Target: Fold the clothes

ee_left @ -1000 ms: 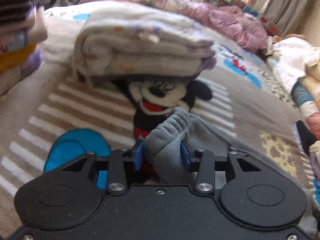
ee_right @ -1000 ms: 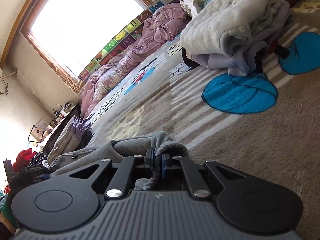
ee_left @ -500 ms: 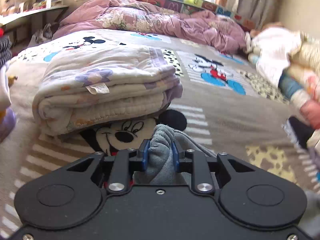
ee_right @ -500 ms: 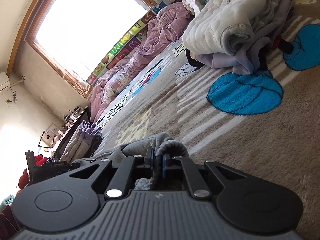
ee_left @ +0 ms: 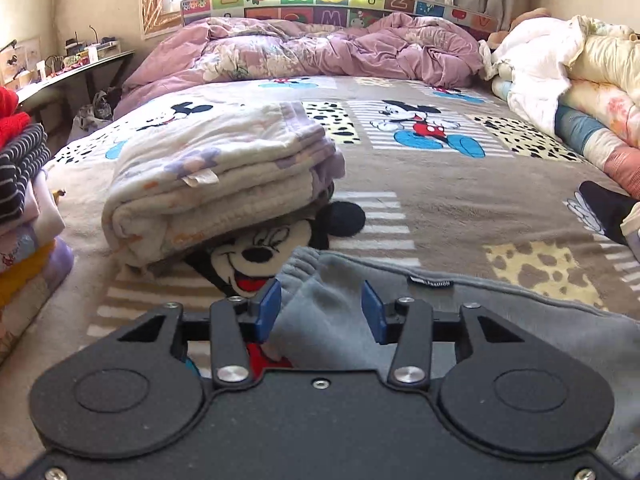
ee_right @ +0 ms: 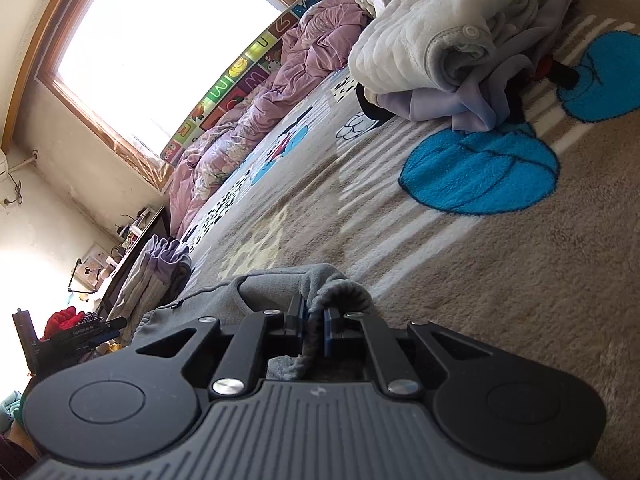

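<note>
A grey fleece garment (ee_left: 460, 312) lies on the Mickey Mouse bed blanket (ee_left: 420, 208), its elastic waistband toward me. My left gripper (ee_left: 321, 312) is open, its blue pads either side of the waistband corner, which lies loose between them. In the right wrist view my right gripper (ee_right: 316, 330) is shut on a bunched ribbed edge of the same grey garment (ee_right: 276, 288), held low over the blanket (ee_right: 500, 272).
A folded white floral quilt (ee_left: 216, 176) lies just beyond the garment on the left. Stacked folded clothes (ee_left: 24, 208) stand at the left edge. A purple duvet (ee_left: 320, 52) and bundled bedding (ee_left: 568, 76) line the far and right sides. A white-and-lilac clothes heap (ee_right: 460, 40) lies ahead of the right gripper.
My left gripper has opened and let go of the grey garment, which now lies flat on the blanket; the view has tilted up. My right gripper stays shut on its edge.
</note>
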The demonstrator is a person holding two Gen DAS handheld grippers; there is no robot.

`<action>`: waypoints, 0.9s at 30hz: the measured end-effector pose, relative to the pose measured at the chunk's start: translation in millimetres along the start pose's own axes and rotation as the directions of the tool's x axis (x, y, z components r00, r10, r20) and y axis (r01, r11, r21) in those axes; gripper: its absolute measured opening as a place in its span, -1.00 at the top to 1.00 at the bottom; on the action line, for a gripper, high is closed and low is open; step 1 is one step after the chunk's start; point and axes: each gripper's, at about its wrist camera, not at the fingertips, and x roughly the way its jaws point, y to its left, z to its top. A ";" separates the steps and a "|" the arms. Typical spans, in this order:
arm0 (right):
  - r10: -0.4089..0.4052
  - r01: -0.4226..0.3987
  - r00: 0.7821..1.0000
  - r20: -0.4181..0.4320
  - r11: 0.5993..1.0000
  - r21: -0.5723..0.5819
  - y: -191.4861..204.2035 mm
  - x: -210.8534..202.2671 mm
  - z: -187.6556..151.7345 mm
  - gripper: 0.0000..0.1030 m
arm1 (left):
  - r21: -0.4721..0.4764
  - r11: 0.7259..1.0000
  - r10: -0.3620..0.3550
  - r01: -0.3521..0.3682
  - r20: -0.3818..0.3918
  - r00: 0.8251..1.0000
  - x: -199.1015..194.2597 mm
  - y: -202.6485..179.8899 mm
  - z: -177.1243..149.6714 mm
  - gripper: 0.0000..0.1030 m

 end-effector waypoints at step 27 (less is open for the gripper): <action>0.057 0.021 0.995 0.079 0.669 -0.743 95.3 -139.3 -91.5 0.33 | 0.310 0.930 0.156 -0.199 0.159 0.975 -249.7 56.3 -200.1 -0.08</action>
